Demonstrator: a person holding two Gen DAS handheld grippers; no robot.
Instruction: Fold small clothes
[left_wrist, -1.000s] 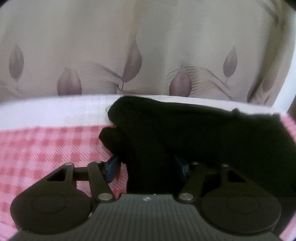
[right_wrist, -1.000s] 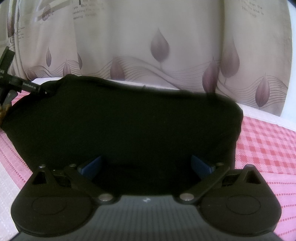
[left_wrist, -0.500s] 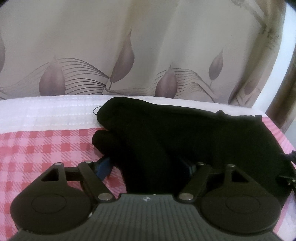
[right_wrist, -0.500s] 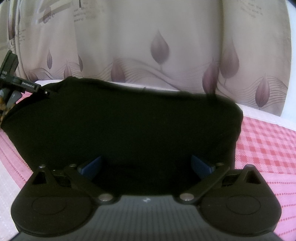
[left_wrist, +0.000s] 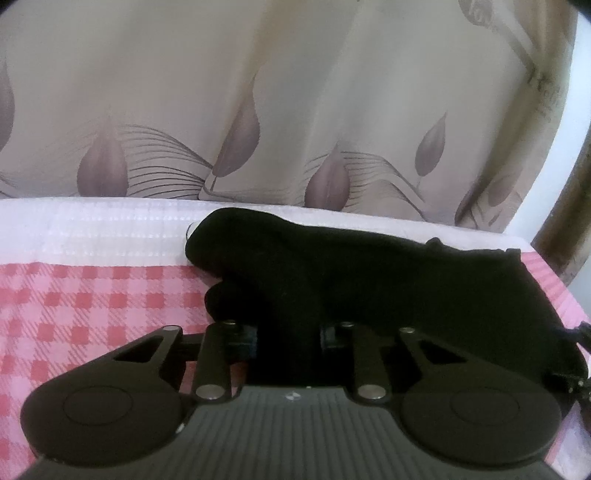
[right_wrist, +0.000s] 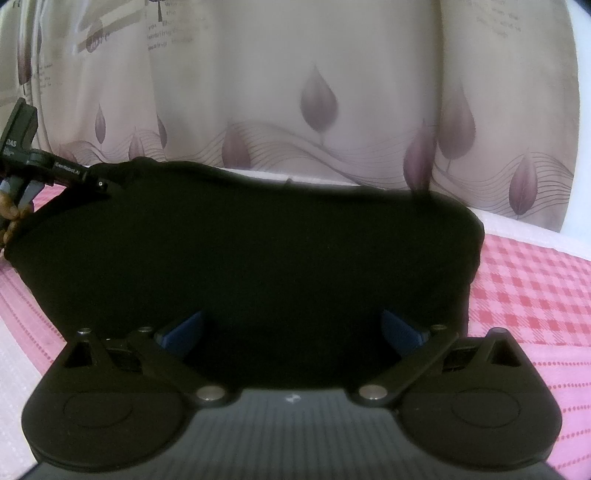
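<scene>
A black garment (left_wrist: 388, 273) lies on the pink checked cloth (left_wrist: 92, 302). My left gripper (left_wrist: 288, 338) is shut on the garment's near left edge, with black fabric bunched between its fingers. In the right wrist view the garment (right_wrist: 258, 251) fills the middle. My right gripper (right_wrist: 291, 328) is open, its blue fingertips (right_wrist: 184, 328) spread wide over the garment's near edge. The left gripper also shows in the right wrist view (right_wrist: 55, 171) at the garment's far left corner.
A beige curtain with purple leaf prints (left_wrist: 258, 110) hangs close behind the surface. A white textured strip (left_wrist: 92, 232) runs along the far edge. A wooden post (left_wrist: 565, 221) stands at the right. Pink cloth (right_wrist: 535, 295) lies to the right of the garment.
My left gripper has closed from open onto the garment's edge and shifted slightly right. My right gripper has stayed open and nearly still.
</scene>
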